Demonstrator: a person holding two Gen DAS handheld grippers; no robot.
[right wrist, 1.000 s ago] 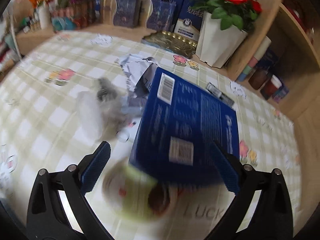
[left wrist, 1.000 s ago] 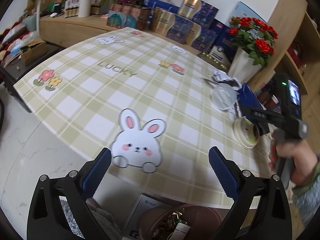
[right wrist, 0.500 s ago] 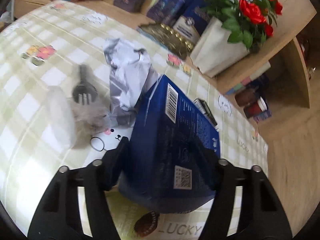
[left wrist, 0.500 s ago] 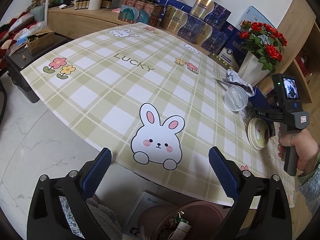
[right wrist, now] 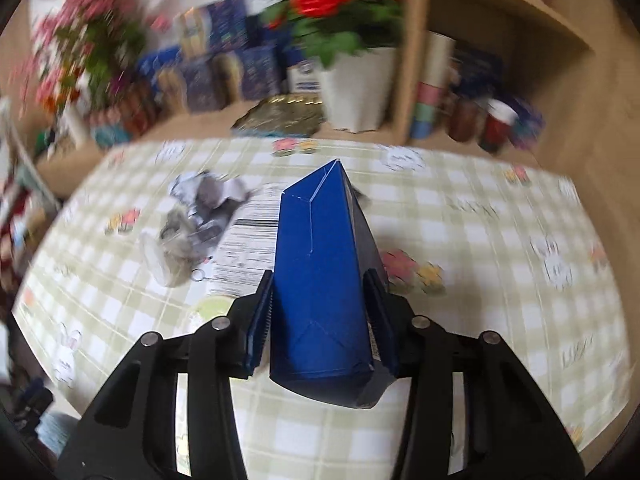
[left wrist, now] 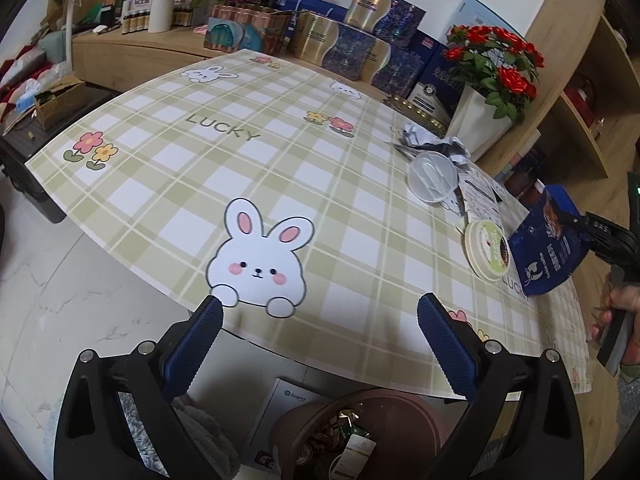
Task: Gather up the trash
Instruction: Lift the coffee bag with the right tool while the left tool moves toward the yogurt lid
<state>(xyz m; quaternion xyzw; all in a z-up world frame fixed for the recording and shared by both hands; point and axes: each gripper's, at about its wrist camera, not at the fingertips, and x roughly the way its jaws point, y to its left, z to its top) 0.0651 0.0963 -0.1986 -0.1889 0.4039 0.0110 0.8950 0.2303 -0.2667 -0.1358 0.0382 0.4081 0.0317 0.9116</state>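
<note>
Now the right tongs (right wrist: 320, 320) have just been closing, and their ribbed pads pinch a blue carton (right wrist: 320, 280) by its two narrow sides; a second ago it lay flat on the table with the pads spread wide around it, whereas now it hangs tilted and clear of the cloth, as the left wrist view shows at the table's right edge beside the person's hand (left wrist: 618, 312). That suggests the pickup is done and the carry to the bin is next. Nearest in the left wrist view, the left tongs (left wrist: 320, 334) stand spread and empty over the near edge of the table (left wrist: 360, 320), and below them on the floor sits a brown bin (left wrist: 360, 428) already holding some wrappers, so the carton has only to come back toward the near edge and down. On the green checked cloth, just left of the carton, rests a round paper lid (left wrist: 486, 256); beyond it lie a printed paper sheet (left wrist: 480, 200), a clear plastic lid (left wrist: 432, 176) and a crumpled grey wrapper (left wrist: 416, 136), all probably still to be collected. Farther off, a white pot of red roses (left wrist: 480, 124) stands at the far right, with stacked gift boxes (left wrist: 360, 44) along a wooden sideboard against the wall.
</note>
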